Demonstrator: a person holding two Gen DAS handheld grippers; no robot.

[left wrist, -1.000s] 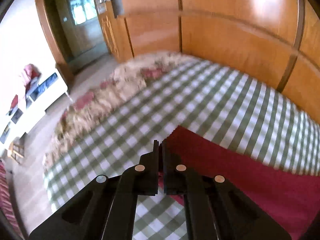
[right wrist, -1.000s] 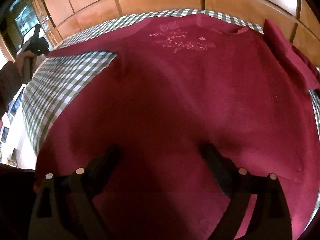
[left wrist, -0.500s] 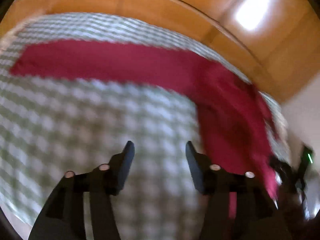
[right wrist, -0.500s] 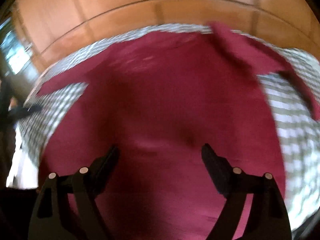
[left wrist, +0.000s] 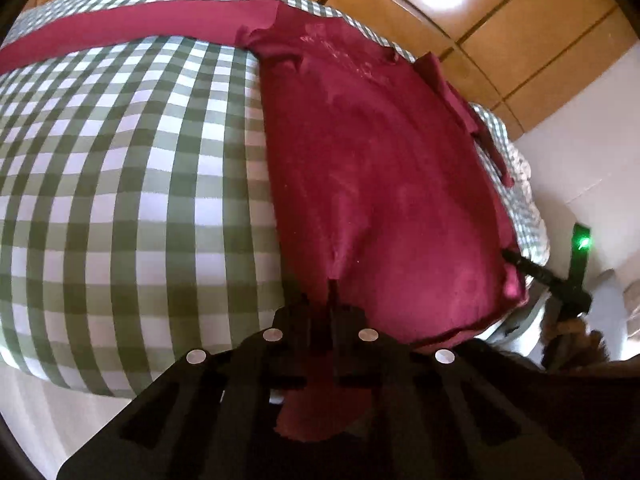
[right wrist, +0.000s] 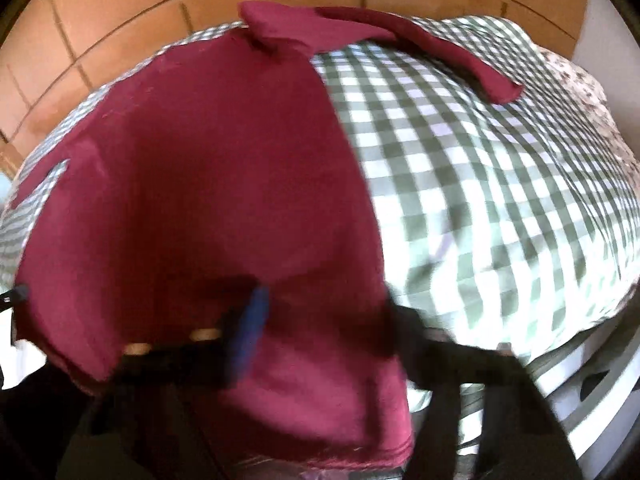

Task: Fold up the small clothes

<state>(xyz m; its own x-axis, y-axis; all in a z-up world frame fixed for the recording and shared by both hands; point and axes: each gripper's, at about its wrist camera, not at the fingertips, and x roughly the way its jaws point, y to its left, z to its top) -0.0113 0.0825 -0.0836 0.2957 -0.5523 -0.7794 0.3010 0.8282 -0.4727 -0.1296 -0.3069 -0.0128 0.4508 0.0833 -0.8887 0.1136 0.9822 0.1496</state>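
Note:
A dark red long-sleeved top [left wrist: 372, 168] lies spread on a green and white checked bedcover [left wrist: 132, 184]. One sleeve [left wrist: 132, 28] stretches out to the far left. My left gripper [left wrist: 332, 300] is shut on the top's bottom hem at its left corner, and cloth hangs down between the fingers. In the right wrist view the top [right wrist: 208, 184] fills the left half and its other sleeve [right wrist: 400, 40] lies across the cover [right wrist: 500, 184]. My right gripper [right wrist: 320, 320] is blurred with its fingers apart over the right bottom corner of the hem. It also shows in the left wrist view [left wrist: 552, 280].
A wooden panelled headboard [right wrist: 180, 12] runs along the far side of the bed. A flowered blanket [right wrist: 584, 92] lies at the far right edge. The bed frame [right wrist: 592, 392] shows below the cover at the right. A white wall [left wrist: 592, 152] stands beyond the bed.
My left gripper let go of the sleeve end, swung across to the bottom hem and shut on it. My right gripper moved right to the hem's other corner, still open.

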